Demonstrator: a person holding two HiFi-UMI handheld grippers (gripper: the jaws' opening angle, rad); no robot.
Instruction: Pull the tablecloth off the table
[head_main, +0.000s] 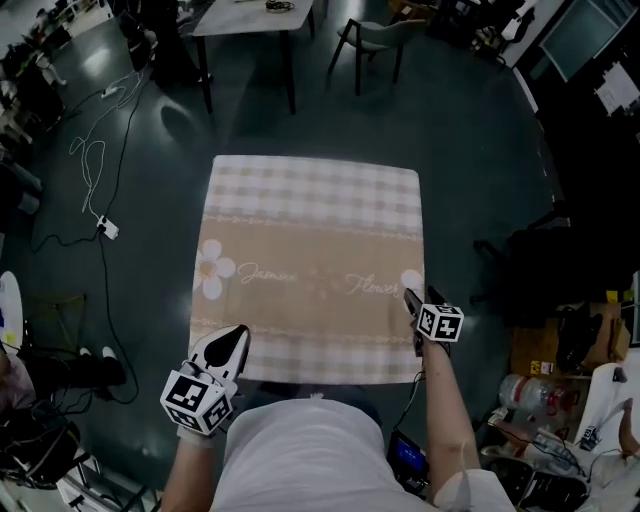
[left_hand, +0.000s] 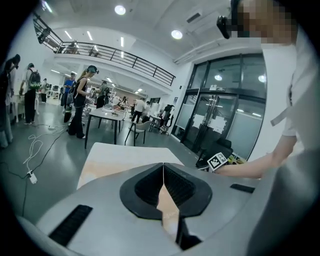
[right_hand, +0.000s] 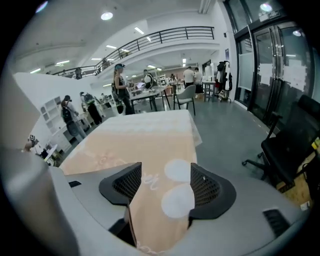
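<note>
One tablecloth (head_main: 315, 265), checked at its far and near bands and beige across the middle with white flowers and script, lay spread flat over one square table, covering its top to all four edges. Two grippers were held over it. The left gripper (head_main: 238, 336) hung above the cloth's near left corner, its jaws closed tip to tip with nothing seen caught between them. The right gripper (head_main: 411, 298) pointed down at the cloth's right edge, beside the white flower there. Its jaws stood wide apart, and the edge strip of the cloth showed between them with the pads not pressing on it.

One cardboard box (head_main: 541, 350) sat on the floor off the table's near right corner; its contents could not be made out.

Beyond the far edge stood one second table (head_main: 250, 18) and one chair (head_main: 376, 36). A white cable (head_main: 95, 160) trailed over the dark floor off the left edge, and a black office chair (right_hand: 286, 150) stood off the right edge. Several people (left_hand: 80, 102) stood in the hall behind. Nothing lay on the cloth itself.
</note>
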